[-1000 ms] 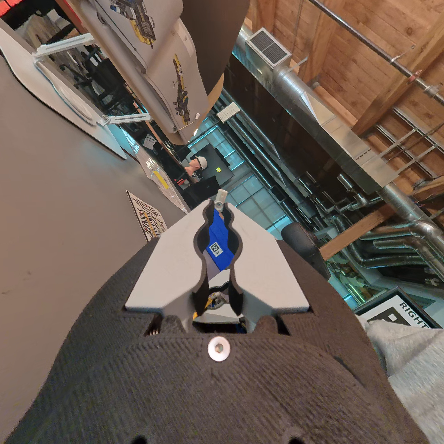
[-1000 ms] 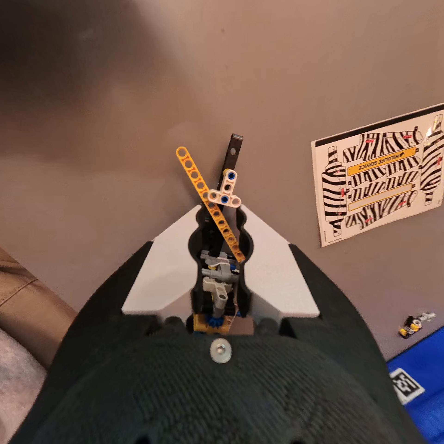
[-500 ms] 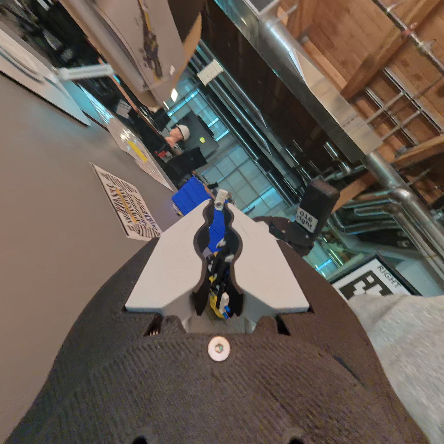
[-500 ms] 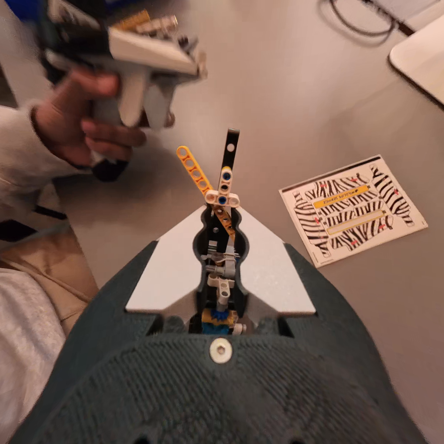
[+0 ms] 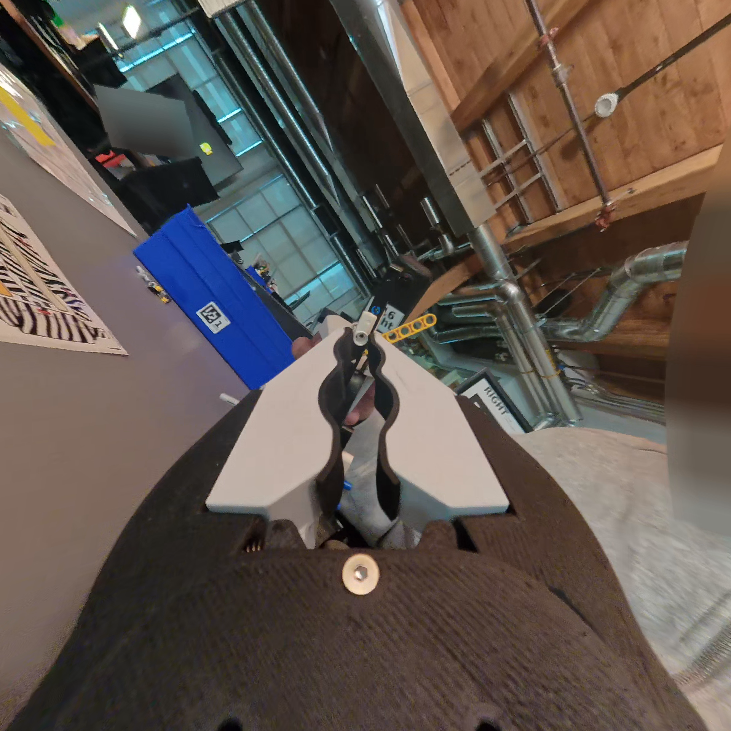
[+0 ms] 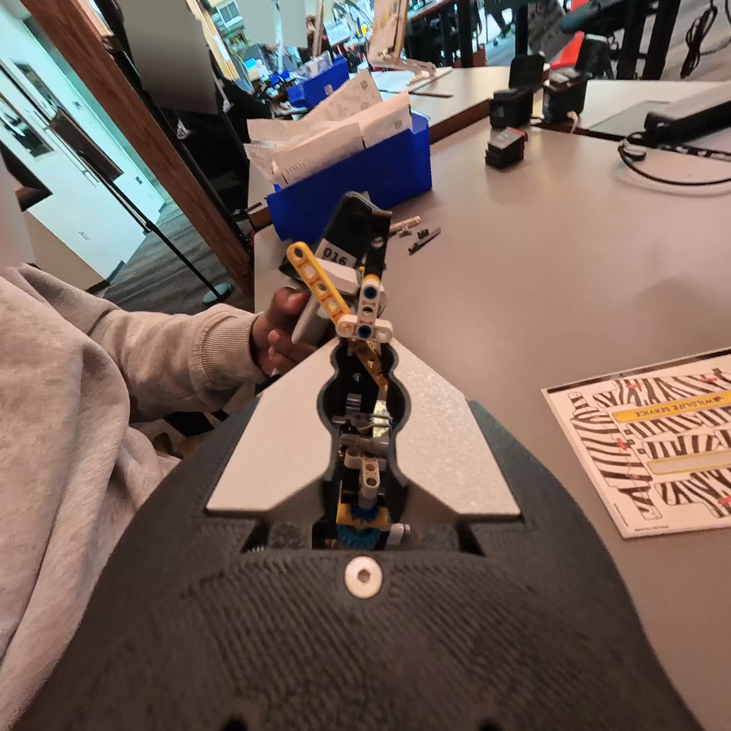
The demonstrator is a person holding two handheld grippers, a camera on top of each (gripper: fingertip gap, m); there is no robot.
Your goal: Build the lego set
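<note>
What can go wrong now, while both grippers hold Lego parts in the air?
The left gripper pinches the small grey connector only at its tips, so it may slip out. The yellow beam on the assembly in the right gripper sticks out sideways and may catch.

Printed labels on left gripper (image 6: 358, 253), blue bin (image 5: 221, 300), sticker sheet (image 6: 648, 439).

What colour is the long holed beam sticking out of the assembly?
Yellow beam, clearest in the right wrist view.

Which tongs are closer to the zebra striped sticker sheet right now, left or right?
Right. The right tongs hold the lego assembly just beside the sticker sheet; the left tongs are raised farther off, beyond them.
</note>
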